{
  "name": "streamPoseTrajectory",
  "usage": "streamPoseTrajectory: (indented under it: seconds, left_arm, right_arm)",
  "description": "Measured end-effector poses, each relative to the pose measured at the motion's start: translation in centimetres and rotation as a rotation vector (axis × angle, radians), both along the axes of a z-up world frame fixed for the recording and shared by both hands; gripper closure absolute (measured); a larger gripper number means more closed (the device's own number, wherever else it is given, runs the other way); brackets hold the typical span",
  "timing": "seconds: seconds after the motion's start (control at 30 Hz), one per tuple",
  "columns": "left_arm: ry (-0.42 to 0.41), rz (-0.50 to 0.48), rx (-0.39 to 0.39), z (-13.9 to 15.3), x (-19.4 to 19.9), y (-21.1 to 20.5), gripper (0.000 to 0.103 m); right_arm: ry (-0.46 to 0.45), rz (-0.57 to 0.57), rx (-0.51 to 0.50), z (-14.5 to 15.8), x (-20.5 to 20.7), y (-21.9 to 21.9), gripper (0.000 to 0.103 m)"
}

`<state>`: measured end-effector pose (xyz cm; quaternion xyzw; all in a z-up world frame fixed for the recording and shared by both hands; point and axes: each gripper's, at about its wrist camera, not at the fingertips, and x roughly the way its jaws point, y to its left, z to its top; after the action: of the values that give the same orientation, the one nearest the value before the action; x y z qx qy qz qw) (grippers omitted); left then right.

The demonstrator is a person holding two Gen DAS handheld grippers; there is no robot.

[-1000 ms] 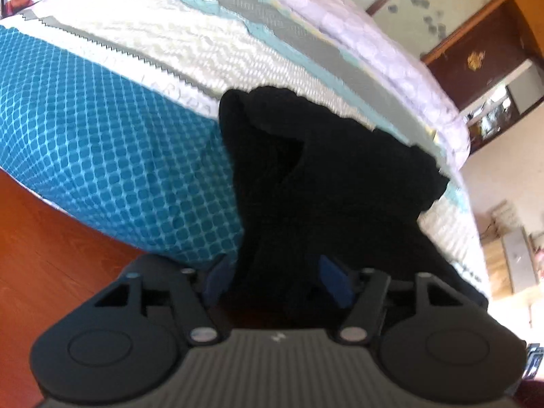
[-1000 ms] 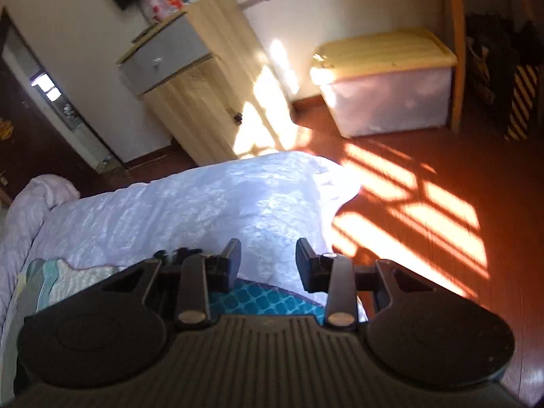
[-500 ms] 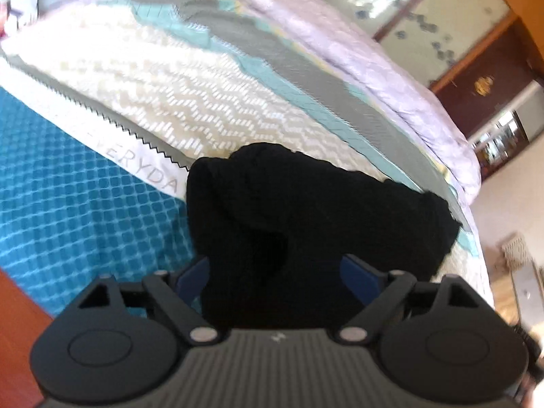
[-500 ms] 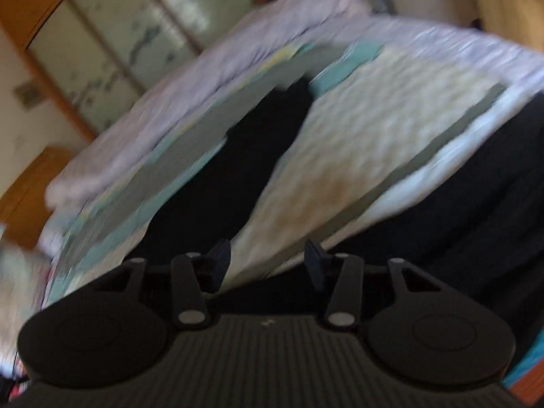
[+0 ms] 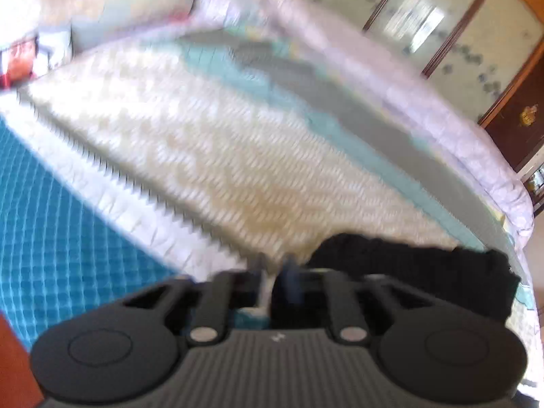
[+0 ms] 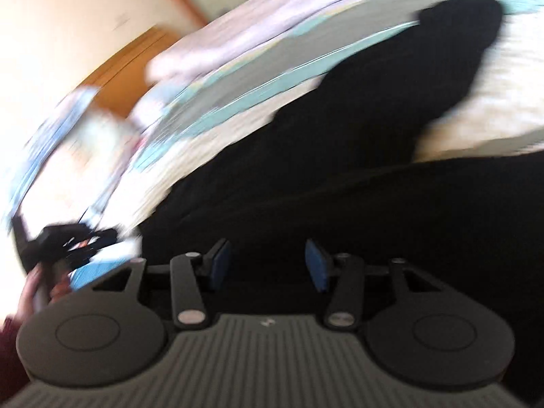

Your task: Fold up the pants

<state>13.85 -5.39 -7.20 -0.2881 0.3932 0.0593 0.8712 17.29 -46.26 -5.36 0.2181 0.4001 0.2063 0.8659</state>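
Bed (image 5: 210, 156), patterned quilt, carrying black pants (image 6: 340, 176): long axis running up-right and away from the right gripper (image 6: 268, 265), jaws part-open directly over the cloth, nothing pinched; left gripper (image 5: 273, 272), jaws just narrowed, pants beside them to the right.

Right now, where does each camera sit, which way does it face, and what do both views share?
Left wrist: sits behind the left tongs, facing down across the patterned quilted bedspread; only its own tongs show.
Right wrist: sits behind the right tongs, over the black fabric pants; a hand shows at lower left.
Shared: bedspread and pants.
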Motion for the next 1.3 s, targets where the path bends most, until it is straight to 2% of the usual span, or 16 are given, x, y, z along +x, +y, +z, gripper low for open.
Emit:
streamPoseTrajectory:
  seconds: [0.07,0.23,0.27,0.3,0.33,0.37,0.4,0.5,0.53,0.6,0.73,0.93,1.03,1.07,1.13,1.3]
  left_arm:
    - [0.017,0.025,-0.138,-1.4,-0.4,1.3,0.041]
    - [0.029,0.03,-0.225,-3.1,1.0,2.2,0.011]
    - [0.027,0.01,-0.23,-3.3,1.6,1.9,0.012]
    - [0.021,-0.021,-0.226,-3.4,2.3,1.6,0.026]
    - [0.016,-0.071,-0.219,-3.7,3.1,1.0,0.042]
    - [0.043,-0.135,-0.203,-4.0,3.9,0.0,0.073]
    - [0.075,-0.156,-0.156,-3.9,4.4,-1.0,0.086]
    - [0.043,-0.163,-0.197,-2.2,4.4,-1.1,0.094]
    - [0.009,-0.155,-0.251,-1.2,4.3,-0.6,0.094]
    - [-0.054,-0.162,-0.327,1.4,4.4,0.1,0.094]
    - [-0.172,-0.229,-0.348,7.3,5.6,-0.9,0.094]
    - [-0.335,-0.236,-0.291,14.5,7.9,-0.6,0.094]
    - [-0.277,-0.103,-0.183,13.0,10.5,0.2,0.081]
    - [-0.199,-0.062,-0.119,11.4,11.5,0.5,0.056]
    - [-0.032,-0.002,-0.08,8.0,11.5,1.4,0.06]
    - [-0.023,-0.005,-0.213,2.5,3.8,4.0,0.048]
  right_arm:
    - [-0.017,0.103,-0.016,-0.1,0.1,3.1,0.051]
    - [-0.073,0.337,-0.102,-0.2,-1.4,8.6,0.039]
    - [-0.076,0.377,-0.104,-0.1,-1.6,9.4,0.037]
    - [-0.077,0.417,-0.104,0.0,-1.9,10.1,0.034]
    - [-0.079,0.455,-0.112,-0.1,-1.9,10.9,0.031]
    - [-0.09,0.489,-0.136,-0.4,-2.1,11.9,0.028]
    - [-0.114,0.52,-0.185,-0.7,-3.0,13.0,0.028]
    - [-0.167,0.564,-0.377,-2.4,-3.5,15.7,0.058]
    - [-0.18,0.557,-0.356,-2.1,-3.7,15.5,0.077]
    - [-0.171,0.534,-0.352,-1.2,-3.9,15.2,0.093]
    - [-0.164,0.496,-0.117,3.3,-3.8,12.4,0.093]
    - [-0.225,0.449,0.049,7.1,-2.0,11.6,0.089]
    - [-0.175,0.477,-0.006,2.6,0.7,15.4,0.066]
    - [-0.168,0.464,-0.109,0.6,1.2,16.6,0.062]
    - [-0.151,0.416,-0.32,-2.1,1.1,17.7,0.063]
    - [-0.188,0.348,-0.104,-0.7,-2.7,10.0,0.053]
